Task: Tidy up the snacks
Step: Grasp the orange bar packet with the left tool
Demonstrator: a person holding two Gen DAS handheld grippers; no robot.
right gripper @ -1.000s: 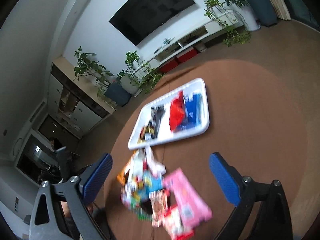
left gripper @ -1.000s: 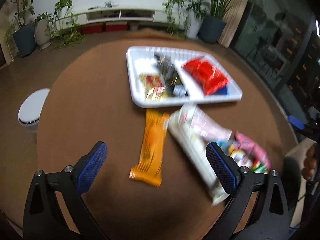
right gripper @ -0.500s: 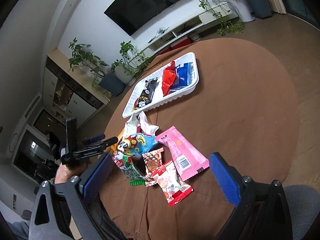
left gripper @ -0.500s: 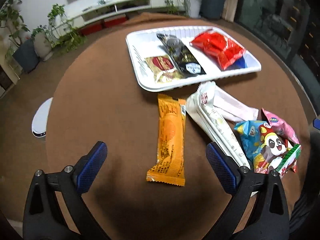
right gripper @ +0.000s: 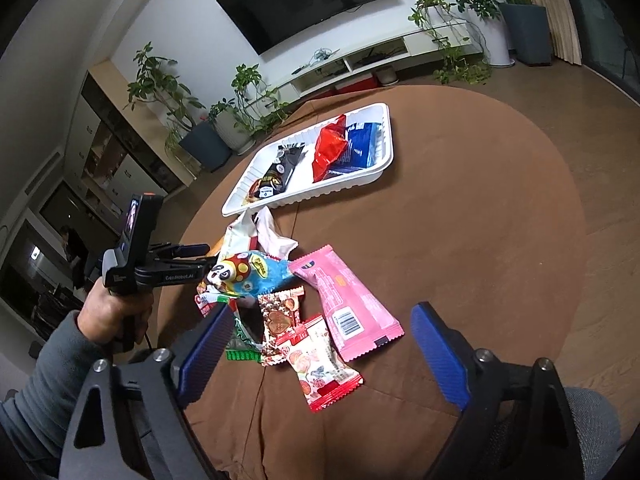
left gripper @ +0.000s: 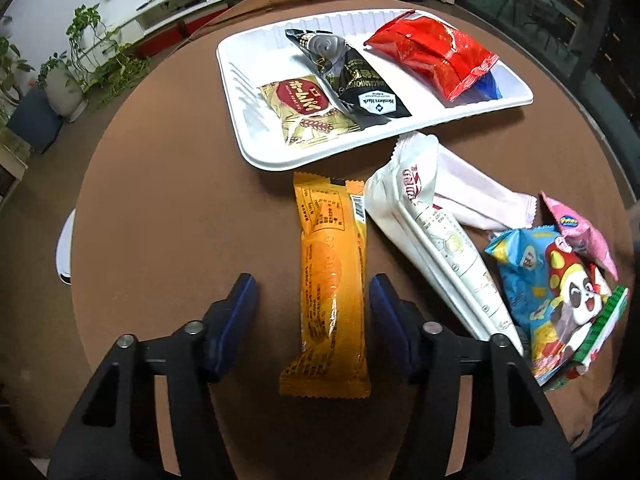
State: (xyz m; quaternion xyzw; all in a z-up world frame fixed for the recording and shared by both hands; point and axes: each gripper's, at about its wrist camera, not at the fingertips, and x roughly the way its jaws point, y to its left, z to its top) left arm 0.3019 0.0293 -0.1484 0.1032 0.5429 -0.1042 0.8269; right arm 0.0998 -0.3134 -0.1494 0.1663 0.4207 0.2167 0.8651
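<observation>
our left gripper (left gripper: 314,312) is closing around the orange bar (left gripper: 333,280), not yet clenched; beside the tray (left gripper: 256,152), it may slip sideways.

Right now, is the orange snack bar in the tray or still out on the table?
Out. The orange snack bar lies flat on the brown table, just short of the white tray.

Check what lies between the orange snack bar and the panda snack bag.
A long white wrapped snack lies between the orange snack bar and the panda snack bag, shown in the left wrist view.
</observation>
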